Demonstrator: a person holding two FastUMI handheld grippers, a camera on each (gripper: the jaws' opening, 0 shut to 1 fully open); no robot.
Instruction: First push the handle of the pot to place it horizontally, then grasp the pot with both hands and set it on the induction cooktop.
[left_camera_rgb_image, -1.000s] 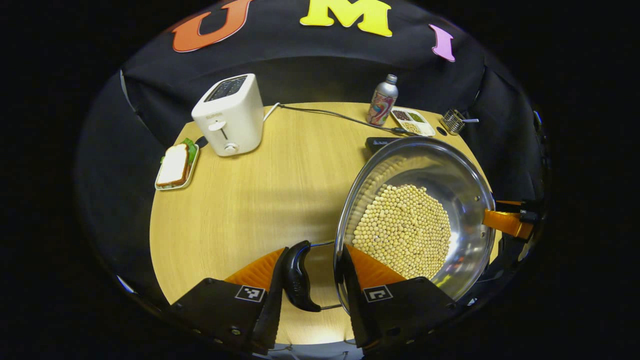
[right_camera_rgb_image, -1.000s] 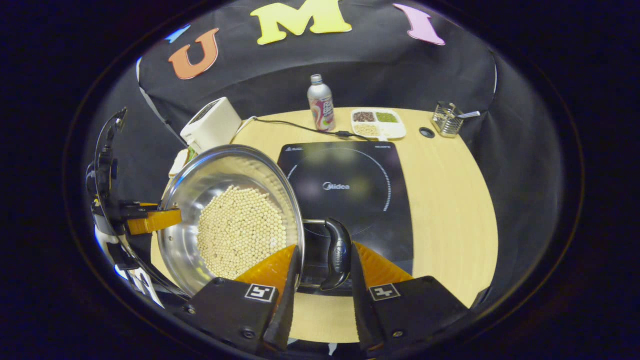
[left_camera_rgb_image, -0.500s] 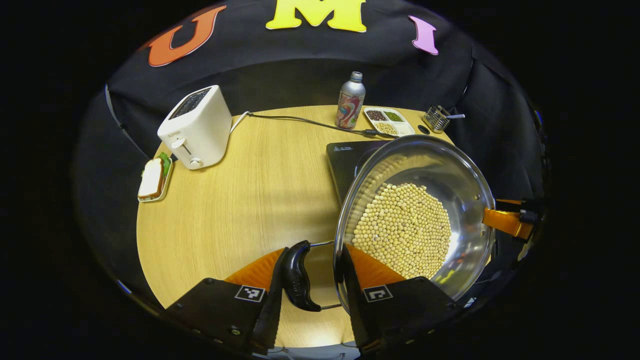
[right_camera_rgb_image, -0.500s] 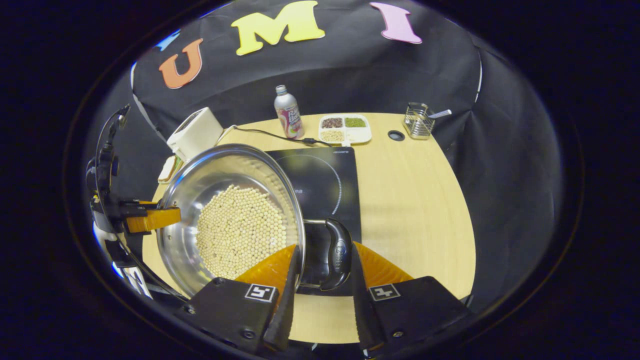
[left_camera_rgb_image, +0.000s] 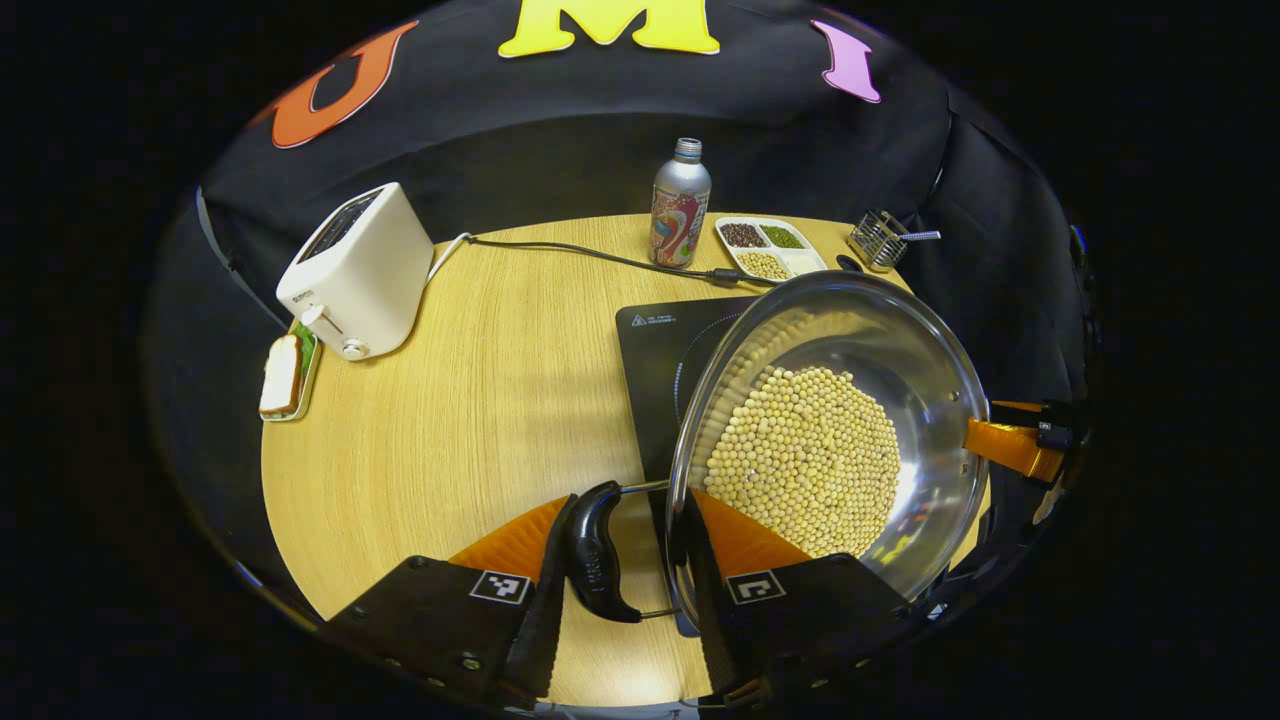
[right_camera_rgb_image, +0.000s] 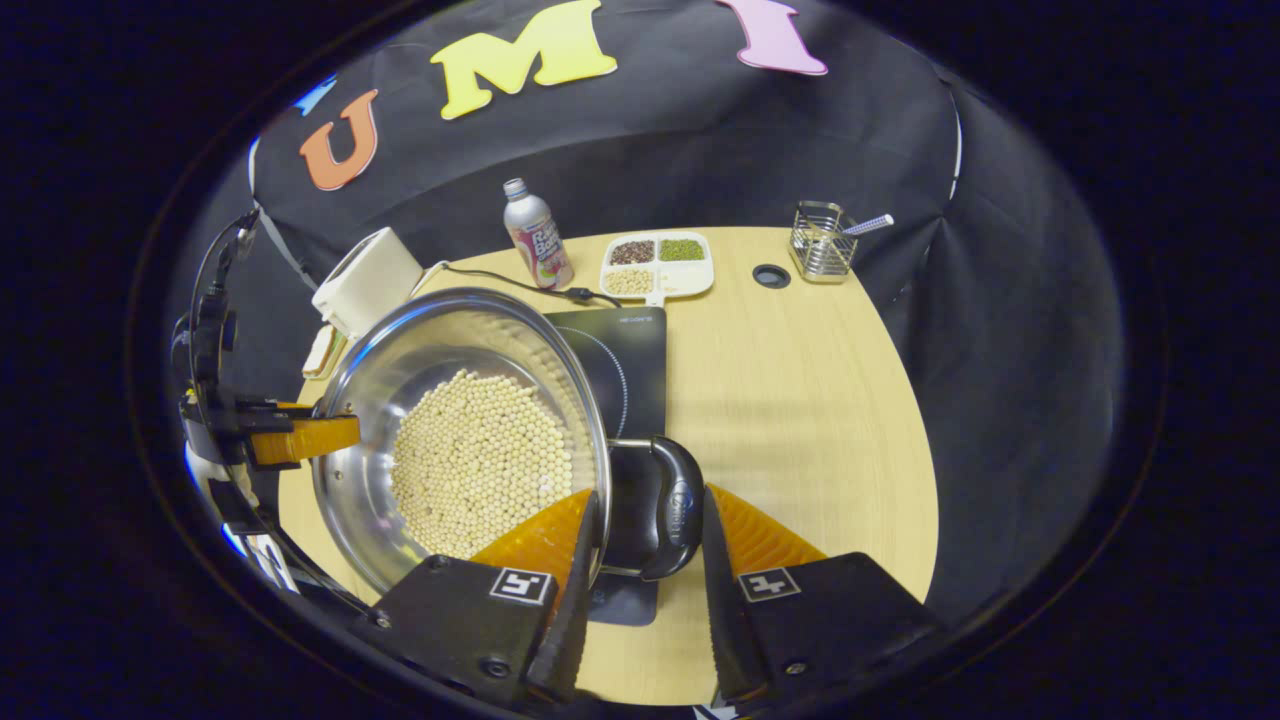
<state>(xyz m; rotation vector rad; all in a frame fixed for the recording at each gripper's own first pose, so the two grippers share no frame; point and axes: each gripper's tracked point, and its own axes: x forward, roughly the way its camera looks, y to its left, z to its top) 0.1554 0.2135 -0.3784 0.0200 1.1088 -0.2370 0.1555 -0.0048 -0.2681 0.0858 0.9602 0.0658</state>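
A steel pot (left_camera_rgb_image: 905, 350) filled with pale beans hangs between my two grippers, above the table. My left gripper (left_camera_rgb_image: 628, 500) is shut on its black left handle (left_camera_rgb_image: 592, 555), one finger outside the handle and the other inside the pot's rim. My right gripper (right_camera_rgb_image: 652, 495) is shut on the black right handle (right_camera_rgb_image: 675, 505) in the same way. The black induction cooktop (left_camera_rgb_image: 655, 350) lies partly under the pot (right_camera_rgb_image: 400, 360), with its far corner (right_camera_rgb_image: 625, 350) showing past the rim. Across the pot, each view shows the other gripper's finger (left_camera_rgb_image: 1010, 445) (right_camera_rgb_image: 295, 440).
On the wooden table (left_camera_rgb_image: 470, 400) stand a white toaster (left_camera_rgb_image: 345, 270), a sandwich on a plate (left_camera_rgb_image: 285, 365), a metal bottle (left_camera_rgb_image: 680, 200), a divided dish of beans (left_camera_rgb_image: 765, 248) and a wire holder (left_camera_rgb_image: 875, 238). A black cable (left_camera_rgb_image: 580, 252) runs to the cooktop.
Both grippers have carried the pot sideways over the table, away from the toaster. More of the cooktop now lies beneath the pot. The grips have not changed.
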